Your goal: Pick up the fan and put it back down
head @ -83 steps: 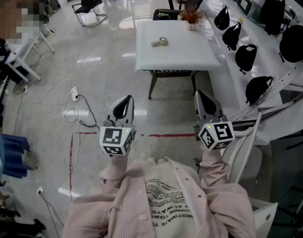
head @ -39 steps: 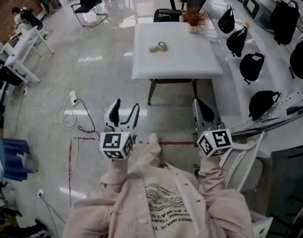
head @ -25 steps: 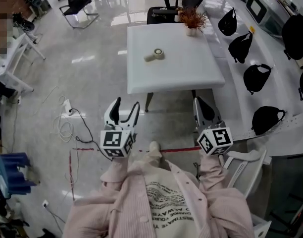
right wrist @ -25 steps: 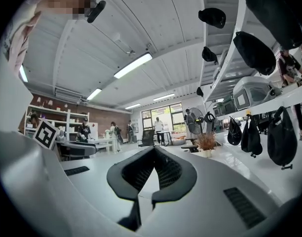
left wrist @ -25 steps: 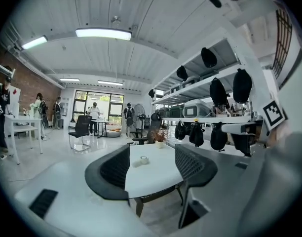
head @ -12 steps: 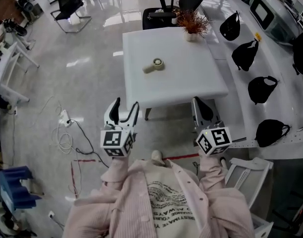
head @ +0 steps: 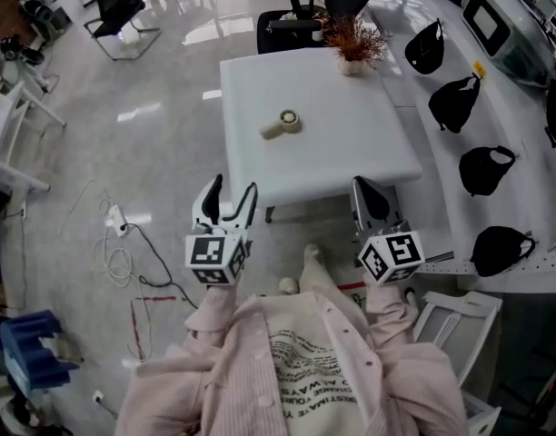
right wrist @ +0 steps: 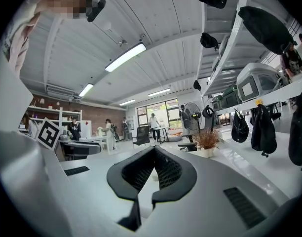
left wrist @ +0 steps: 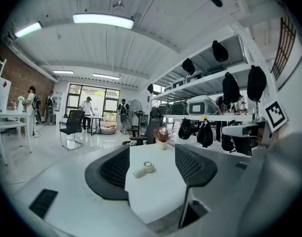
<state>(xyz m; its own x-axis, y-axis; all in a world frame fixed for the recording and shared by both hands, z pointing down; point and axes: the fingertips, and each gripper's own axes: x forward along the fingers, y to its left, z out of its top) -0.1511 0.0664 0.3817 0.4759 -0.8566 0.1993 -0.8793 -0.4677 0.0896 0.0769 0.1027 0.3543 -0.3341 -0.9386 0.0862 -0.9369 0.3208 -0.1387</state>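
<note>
Left gripper (head: 225, 195) hovers with its jaws wide apart and empty; right gripper (head: 370, 200) has its jaws pressed together on nothing. Both hang over floor just short of the near edge of the white table (head: 351, 143). The small fan (head: 280, 123) lies on the tabletop, well ahead, with bare surface all around; a potted plant (head: 352, 40) stands at the far edge. Black bags (head: 482, 166) line the shelf at right. The table is closer than earlier.

head view: from above, steeply down, white square table (head: 351, 143) ahead | left gripper view: low, level, facing table | right gripper view: likewise | all share: table, potted dried plant (head: 352, 40) | head and left: cream handheld fan (head: 280, 124)
</note>
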